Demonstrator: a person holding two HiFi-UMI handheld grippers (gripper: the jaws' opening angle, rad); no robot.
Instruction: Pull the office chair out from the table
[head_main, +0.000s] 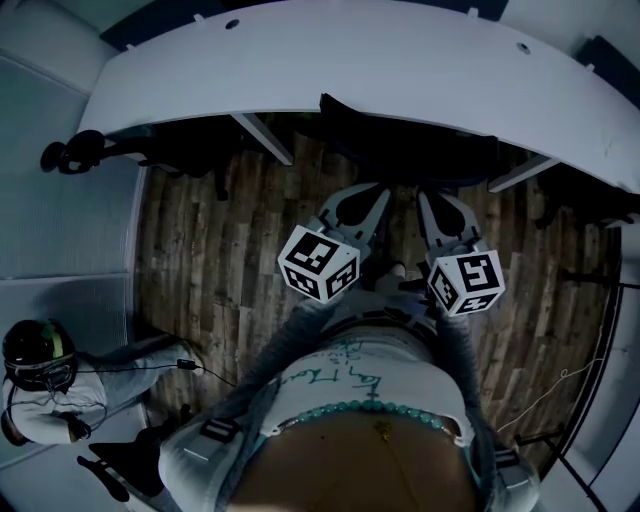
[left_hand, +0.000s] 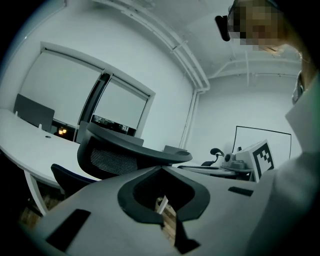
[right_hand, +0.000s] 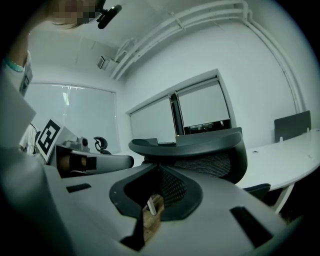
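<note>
A black office chair (head_main: 410, 140) with a mesh back stands tucked under the white curved table (head_main: 350, 70), straight ahead of me. My left gripper (head_main: 368, 190) and right gripper (head_main: 428, 195) point level at its backrest, side by side. Both are shut with nothing between their jaws. In the left gripper view the chair back (left_hand: 125, 150) rises just beyond the closed left gripper (left_hand: 161, 168). In the right gripper view the chair's rim (right_hand: 210, 145) lies just past the closed right gripper (right_hand: 159, 167). Whether either tip touches the chair I cannot tell.
More dark chairs sit under the table at the left (head_main: 180, 155) and the right (head_main: 590, 200). A person with a dark helmet (head_main: 38, 350) crouches at the lower left. Cables (head_main: 190, 368) run over the wooden plank floor (head_main: 230, 250).
</note>
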